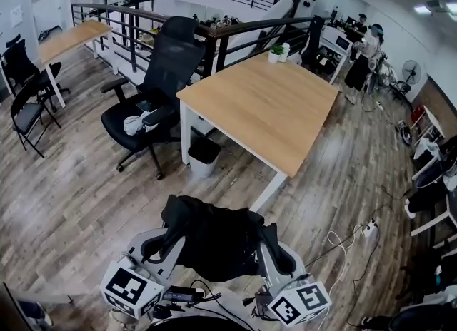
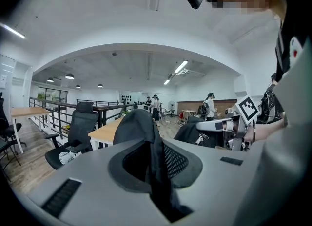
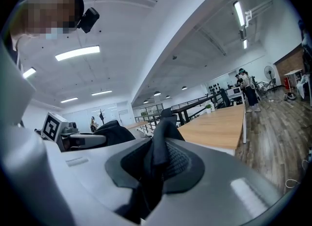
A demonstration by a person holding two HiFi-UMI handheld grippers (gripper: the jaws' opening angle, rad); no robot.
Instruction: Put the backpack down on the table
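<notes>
A black backpack (image 1: 214, 240) hangs in the air between my two grippers, above the wooden floor and short of the light wooden table (image 1: 268, 108). My left gripper (image 1: 161, 244) is shut on a black strap of the backpack (image 2: 153, 166) at its left side. My right gripper (image 1: 275, 255) is shut on another black strap (image 3: 153, 166) at its right side. In the left gripper view the bulk of the backpack (image 2: 195, 135) shows to the right, with the right gripper (image 2: 229, 125) beyond it. In the right gripper view the backpack (image 3: 114, 132) and the left gripper (image 3: 73, 140) show to the left.
A black office chair (image 1: 153, 101) stands left of the table, a small bin (image 1: 203, 155) under its near corner. Two small plant pots (image 1: 278, 53) sit at the table's far edge. A power strip and cables (image 1: 368, 230) lie on the floor at right. People (image 1: 368, 41) stand far back.
</notes>
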